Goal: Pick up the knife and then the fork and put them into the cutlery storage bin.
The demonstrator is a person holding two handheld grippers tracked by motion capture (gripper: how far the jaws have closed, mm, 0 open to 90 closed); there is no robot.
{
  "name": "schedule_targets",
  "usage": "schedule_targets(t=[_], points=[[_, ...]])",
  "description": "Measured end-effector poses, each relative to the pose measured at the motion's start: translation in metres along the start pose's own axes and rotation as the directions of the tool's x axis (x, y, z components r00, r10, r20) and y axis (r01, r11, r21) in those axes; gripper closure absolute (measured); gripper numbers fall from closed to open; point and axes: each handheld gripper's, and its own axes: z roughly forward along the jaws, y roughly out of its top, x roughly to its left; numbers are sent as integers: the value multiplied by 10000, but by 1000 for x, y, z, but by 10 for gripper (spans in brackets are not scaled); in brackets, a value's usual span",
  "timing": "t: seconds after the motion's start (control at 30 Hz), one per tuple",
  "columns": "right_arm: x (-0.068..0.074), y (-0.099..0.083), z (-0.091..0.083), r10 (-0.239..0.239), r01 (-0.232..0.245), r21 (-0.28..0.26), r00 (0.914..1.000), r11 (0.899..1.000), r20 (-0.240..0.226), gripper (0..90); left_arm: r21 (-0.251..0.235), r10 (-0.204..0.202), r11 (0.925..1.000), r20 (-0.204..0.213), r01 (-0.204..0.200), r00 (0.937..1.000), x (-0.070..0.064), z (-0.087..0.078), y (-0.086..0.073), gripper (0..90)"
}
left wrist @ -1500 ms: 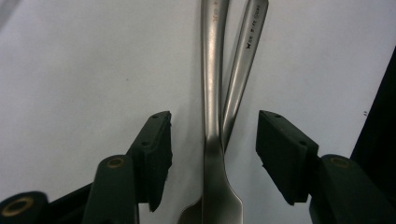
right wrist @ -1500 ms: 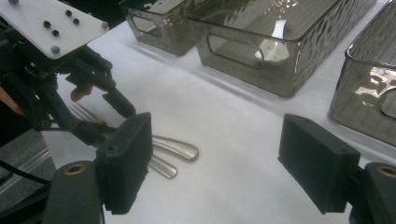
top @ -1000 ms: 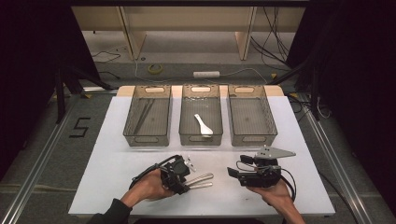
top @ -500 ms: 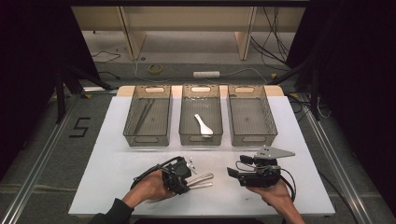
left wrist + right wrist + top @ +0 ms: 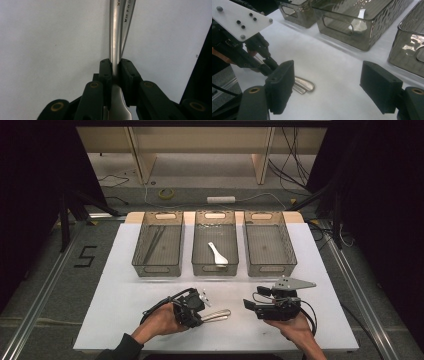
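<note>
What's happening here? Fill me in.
A person works two handheld grippers at a white table. The left gripper is clamped on a metal utensil handle lying flat with a second one beside it. The right gripper hangs open, empty. A white spoon lies in the middle bin.

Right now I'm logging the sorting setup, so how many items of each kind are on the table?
Smoky plastic bins: 3
White spoon: 1
Chopsticks, dark, left bin: apparently 1 pair
Metal utensil handles, clamped in the left gripper: 2
Total: 7
</note>
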Motion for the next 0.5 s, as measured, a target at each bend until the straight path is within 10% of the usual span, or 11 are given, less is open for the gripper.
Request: schedule_targets(t=[0.5], points=[[8,1,3,-460,461,41,9987,9989,-232,289,-723,4,9974,233,13,9997,0,-18,2,797]])
